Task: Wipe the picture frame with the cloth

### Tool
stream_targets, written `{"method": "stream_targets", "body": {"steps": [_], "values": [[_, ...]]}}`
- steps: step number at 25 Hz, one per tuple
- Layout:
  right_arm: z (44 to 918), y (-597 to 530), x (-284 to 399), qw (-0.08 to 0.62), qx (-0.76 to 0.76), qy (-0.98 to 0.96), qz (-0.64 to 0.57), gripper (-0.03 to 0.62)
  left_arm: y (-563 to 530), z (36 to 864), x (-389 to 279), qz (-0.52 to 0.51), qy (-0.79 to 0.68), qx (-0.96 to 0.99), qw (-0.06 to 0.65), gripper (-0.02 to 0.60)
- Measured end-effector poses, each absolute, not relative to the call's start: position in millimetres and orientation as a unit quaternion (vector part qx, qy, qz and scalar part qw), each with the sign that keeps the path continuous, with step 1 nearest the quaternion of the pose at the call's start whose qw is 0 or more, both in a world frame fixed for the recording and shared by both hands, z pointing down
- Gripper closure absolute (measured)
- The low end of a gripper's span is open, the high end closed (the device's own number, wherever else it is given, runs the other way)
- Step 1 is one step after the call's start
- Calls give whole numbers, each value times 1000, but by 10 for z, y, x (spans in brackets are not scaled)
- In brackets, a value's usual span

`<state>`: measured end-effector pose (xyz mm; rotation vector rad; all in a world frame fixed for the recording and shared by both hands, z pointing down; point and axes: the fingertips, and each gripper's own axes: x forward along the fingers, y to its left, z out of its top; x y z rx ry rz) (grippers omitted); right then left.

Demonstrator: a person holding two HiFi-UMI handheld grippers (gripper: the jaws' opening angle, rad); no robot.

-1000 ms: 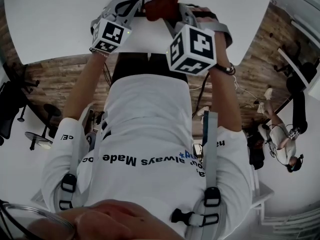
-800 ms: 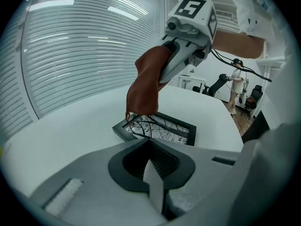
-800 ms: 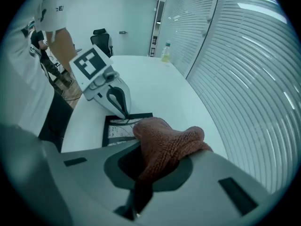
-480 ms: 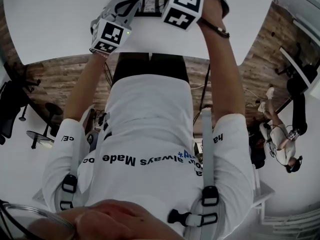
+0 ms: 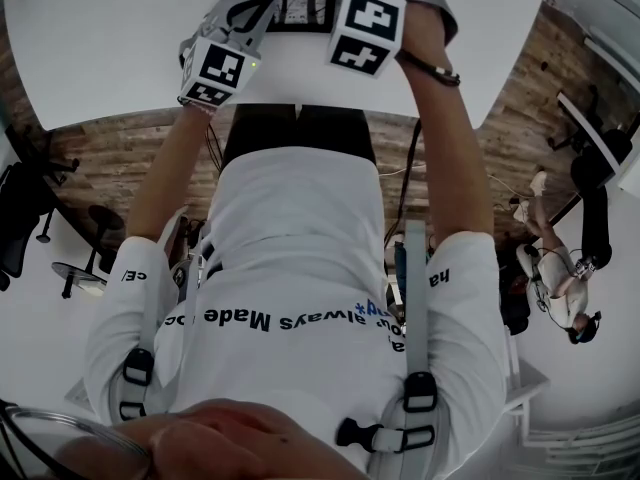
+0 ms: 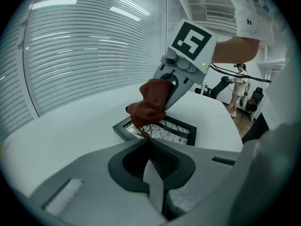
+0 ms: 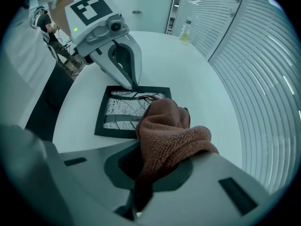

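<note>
L claw [image 7: 134, 85] closed, empty; R claw [image 6: 164, 98] clamps cloth [image 7: 169, 135]; arms fwd

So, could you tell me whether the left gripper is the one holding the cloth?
No, the brown cloth is clamped in the right gripper, while the left gripper is shut with its tip at the picture frame.

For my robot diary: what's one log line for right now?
left gripper: shut, tips at edge of picture frame | right gripper: shut on brown cloth | cloth: touching frame

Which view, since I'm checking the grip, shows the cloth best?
Right gripper view: the cloth fills it, clamped in the jaws. Left gripper view shows it smaller, in the right gripper; head view, just a sliver.
</note>
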<state>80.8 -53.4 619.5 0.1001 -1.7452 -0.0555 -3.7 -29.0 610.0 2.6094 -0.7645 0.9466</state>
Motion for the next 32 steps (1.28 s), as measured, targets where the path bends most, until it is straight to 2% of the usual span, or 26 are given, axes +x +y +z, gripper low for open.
{"method": "stream_targets", "body": {"steps": [20, 26, 32], "values": [[6258, 611, 831, 644, -62, -761, -38, 575, -351, 6128, -46, 329, -273, 894, 133, 580], [5822, 422, 769, 588, 30, -808, 10, 576, -334, 5924, -51, 329, -273, 894, 134, 580], [5150, 68, 695, 482, 154, -859, 72, 575, -442, 5214, -93, 253, -310, 903, 156, 580]]}}
